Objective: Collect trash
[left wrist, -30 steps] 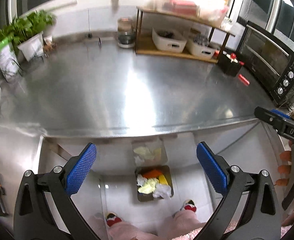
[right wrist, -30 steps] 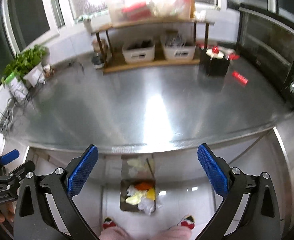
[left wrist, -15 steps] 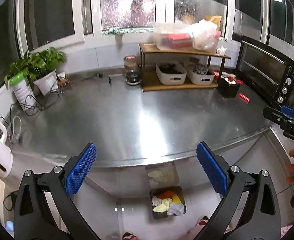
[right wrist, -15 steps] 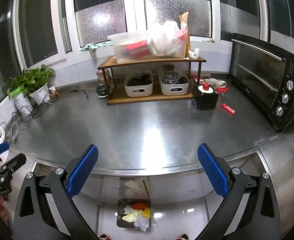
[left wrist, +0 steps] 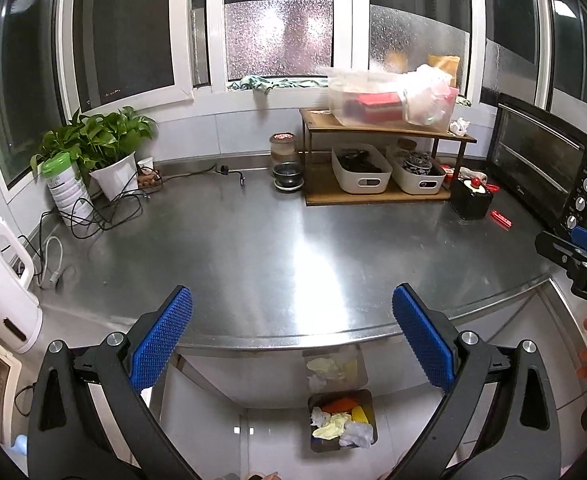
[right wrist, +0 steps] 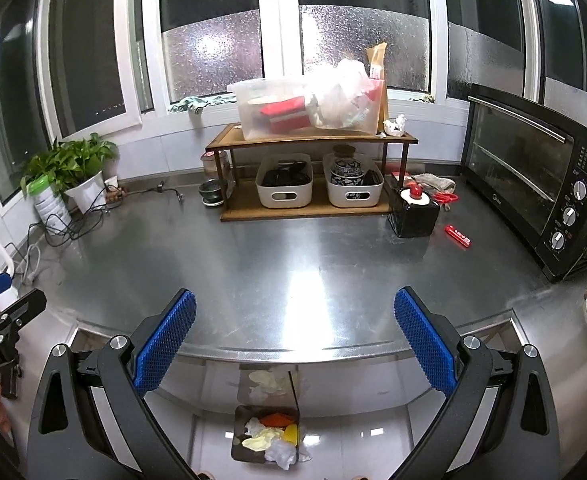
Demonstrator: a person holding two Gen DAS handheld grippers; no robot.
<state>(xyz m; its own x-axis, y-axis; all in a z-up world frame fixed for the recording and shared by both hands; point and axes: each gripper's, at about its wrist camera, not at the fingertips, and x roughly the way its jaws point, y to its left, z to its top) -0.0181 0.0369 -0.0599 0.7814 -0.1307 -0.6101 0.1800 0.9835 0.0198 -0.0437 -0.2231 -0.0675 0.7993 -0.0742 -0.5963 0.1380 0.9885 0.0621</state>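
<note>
While both grippers hover above the near edge of the steel desk (left wrist: 277,248), the left gripper (left wrist: 291,334) stands wide with nothing between its blue pads (left wrist: 161,340), and the right gripper (right wrist: 293,336) is spread just as wide and empty. Below the desk edge, on the floor, sits the trash bin (left wrist: 369,404), holding crumpled white, yellow and orange scraps (left wrist: 341,424). From either wrist view the bin (right wrist: 239,420) appears low between the fingers, well apart from them, under the desk front.
</note>
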